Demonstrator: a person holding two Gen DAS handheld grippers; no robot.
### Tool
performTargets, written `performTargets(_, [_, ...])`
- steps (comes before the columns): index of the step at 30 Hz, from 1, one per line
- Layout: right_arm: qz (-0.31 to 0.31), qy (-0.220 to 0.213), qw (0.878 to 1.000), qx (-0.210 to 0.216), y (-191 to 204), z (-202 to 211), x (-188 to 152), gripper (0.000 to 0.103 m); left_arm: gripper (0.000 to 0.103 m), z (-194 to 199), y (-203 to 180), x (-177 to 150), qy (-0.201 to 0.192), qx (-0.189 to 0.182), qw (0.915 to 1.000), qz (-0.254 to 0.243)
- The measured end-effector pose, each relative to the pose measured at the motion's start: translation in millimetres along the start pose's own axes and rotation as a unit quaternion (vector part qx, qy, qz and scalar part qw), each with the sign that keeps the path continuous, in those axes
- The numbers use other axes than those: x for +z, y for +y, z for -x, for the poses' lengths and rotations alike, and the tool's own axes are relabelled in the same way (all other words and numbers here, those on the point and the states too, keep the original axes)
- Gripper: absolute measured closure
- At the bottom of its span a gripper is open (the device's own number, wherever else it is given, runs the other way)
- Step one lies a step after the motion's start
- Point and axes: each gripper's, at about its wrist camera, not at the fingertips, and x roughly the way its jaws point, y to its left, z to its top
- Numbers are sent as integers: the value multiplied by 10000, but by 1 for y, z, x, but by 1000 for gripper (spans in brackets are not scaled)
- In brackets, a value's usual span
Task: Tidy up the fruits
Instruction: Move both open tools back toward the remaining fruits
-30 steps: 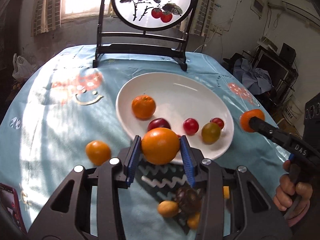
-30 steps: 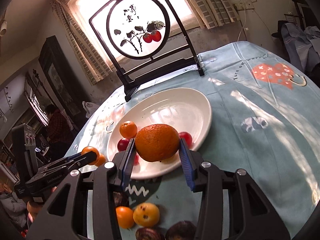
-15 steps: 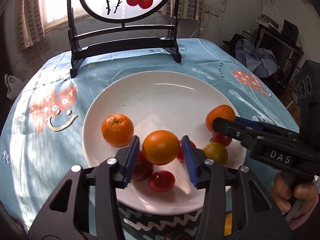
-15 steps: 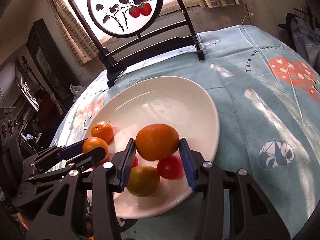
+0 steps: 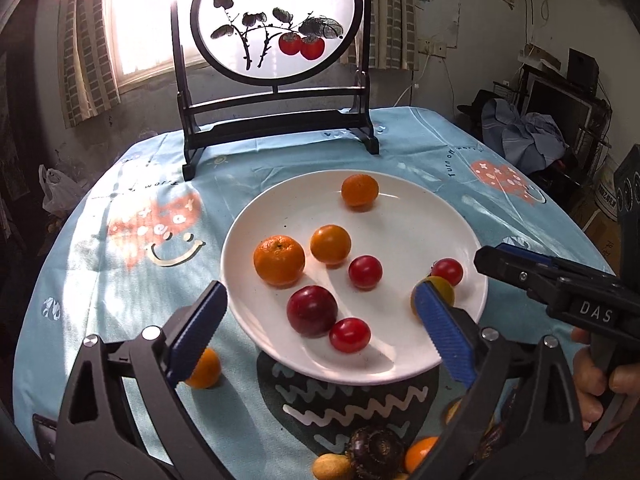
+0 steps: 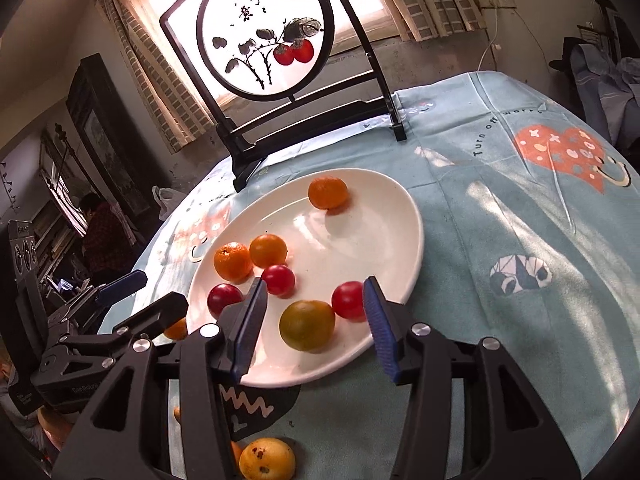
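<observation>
fruit count, white plate (image 5: 460, 236): eight pieces now, against six a second ago. both my tools carried an orange fruit then; both are empty now. left tool (image 5: 320, 320): jaws spread wide, nothing between them, hovering over the near rim. right tool (image 6: 316, 316): jaws likewise apart and holding nothing, framing a green-orange mandarin (image 6: 307, 325) that lies on the plate untouched by either pad.

new on the plate: one smooth orange (image 5: 331, 244) just beside the dimpled mandarin (image 5: 279, 260), and one mandarin at the far rim (image 5: 359, 189), well apart from the rest. i judge these two deliveries done.

other contents: dark red plum (image 5: 312, 311), glossy; three small red tomatoes, one (image 5: 349, 334) touching the plum, one (image 5: 365, 272) mid-plate, one (image 5: 447, 272) near the right rim.

still off the plate, on the surface (image 5: 120, 280): an orange (image 5: 204, 368) left of the rim, partly behind my left finger; a cluster at the near edge including a speckled yellow fruit (image 6: 267, 459) and a dark ridged fruit (image 5: 374, 450). i judge these are next.

materials: plate glazed, shallow, oval in this view; cloth soft, pale blue, printed; tool pads blue, ribbed.
</observation>
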Motion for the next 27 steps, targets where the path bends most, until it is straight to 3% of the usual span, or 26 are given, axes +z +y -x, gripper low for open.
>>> performTargets(16, [55, 208, 9995, -248, 5, 56, -70, 53, 5, 23, 28, -14, 53, -47, 9986, 525])
performTargets(20, [443, 490, 9955, -673, 11, 73, -93, 53, 5, 29, 34, -14, 31, -69, 9980, 623])
performTargets(24, [1078, 780, 9826, -1296, 23, 76, -111, 53, 5, 30, 38, -16, 64, -86, 9975, 705])
performTargets(27, [1345, 975, 9760, -1408, 28, 73, -117, 53, 5, 29, 39, -20, 107, -63, 9975, 697])
